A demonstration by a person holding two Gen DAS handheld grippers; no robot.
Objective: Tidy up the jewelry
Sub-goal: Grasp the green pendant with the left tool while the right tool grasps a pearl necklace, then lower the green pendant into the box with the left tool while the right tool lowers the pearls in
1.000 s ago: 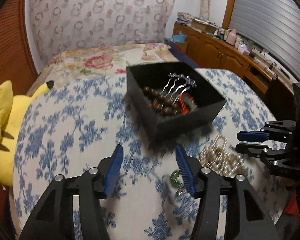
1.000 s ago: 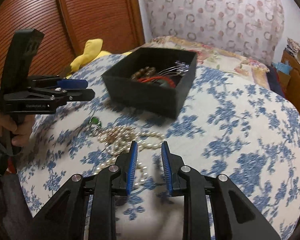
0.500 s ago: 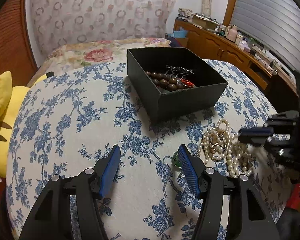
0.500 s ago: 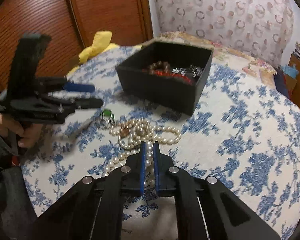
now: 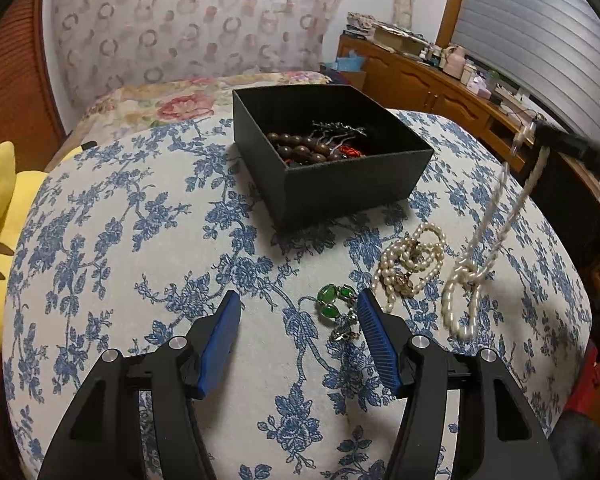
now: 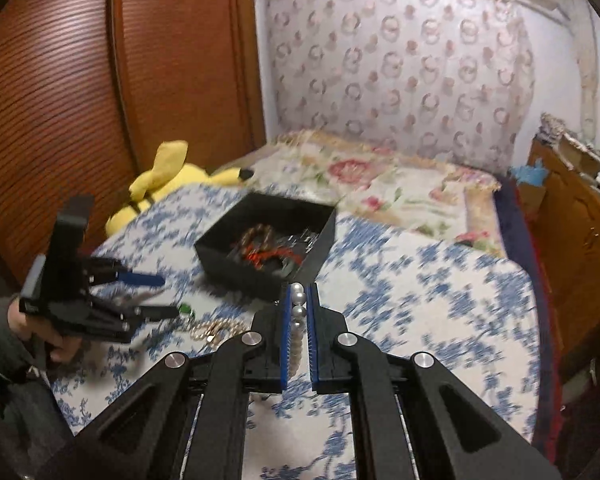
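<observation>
Your right gripper (image 6: 299,320), clamped on a pearl necklace (image 5: 484,236) dangling above the tablecloth, nears the black box (image 5: 352,188) holding wooden beads, while your wide-open left gripper (image 5: 298,340) hovers beside the unsorted green-stone piece (image 5: 334,300) and remaining pearls (image 5: 410,260).

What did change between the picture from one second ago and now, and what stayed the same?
The right gripper closed on a pearl strand and lifted it off the table; the strand now hangs in the air. Unchanged: the left gripper stays open by the green jewelry, the other pearls lie on the cloth, and the black box keeps its place.
</observation>
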